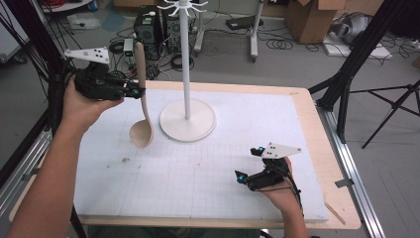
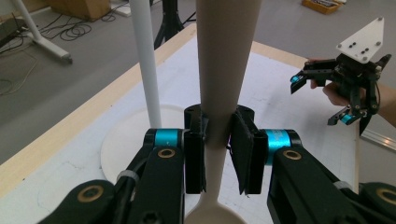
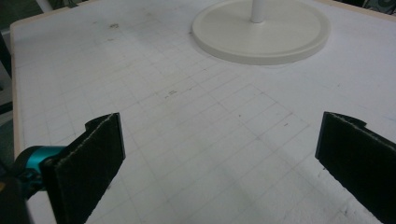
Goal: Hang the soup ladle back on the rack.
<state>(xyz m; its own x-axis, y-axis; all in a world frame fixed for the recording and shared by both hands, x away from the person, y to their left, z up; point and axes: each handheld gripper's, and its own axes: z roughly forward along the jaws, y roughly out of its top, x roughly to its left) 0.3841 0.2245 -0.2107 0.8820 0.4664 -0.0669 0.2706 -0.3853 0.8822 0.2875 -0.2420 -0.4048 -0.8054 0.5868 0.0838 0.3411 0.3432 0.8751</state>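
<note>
The left tongs (image 1: 141, 92) are clamped on the handle of a pale wooden spoon (image 1: 142, 106), the pads pressing its narrow part from both sides in the left gripper view; the spoon hangs nearly upright, bowl down and handle up, and the bowl seems to hang clear of the counter (image 1: 208, 168), though whether its tip touches I cannot tell; the spoon sits just to the left of the white stand (image 1: 187, 119), close to the stand's round base but apart from it in the high view; the stand's thin pole rises from that base and carries small hooks at its top; the right tongs (image 1: 247, 163) hold nothing, their jaws spread wide, low over the white gridded surface well in front of and to the right of the stand; the right gripper view looks along those spread pads (image 3: 88, 163) toward the stand's base (image 3: 261, 32).
</note>
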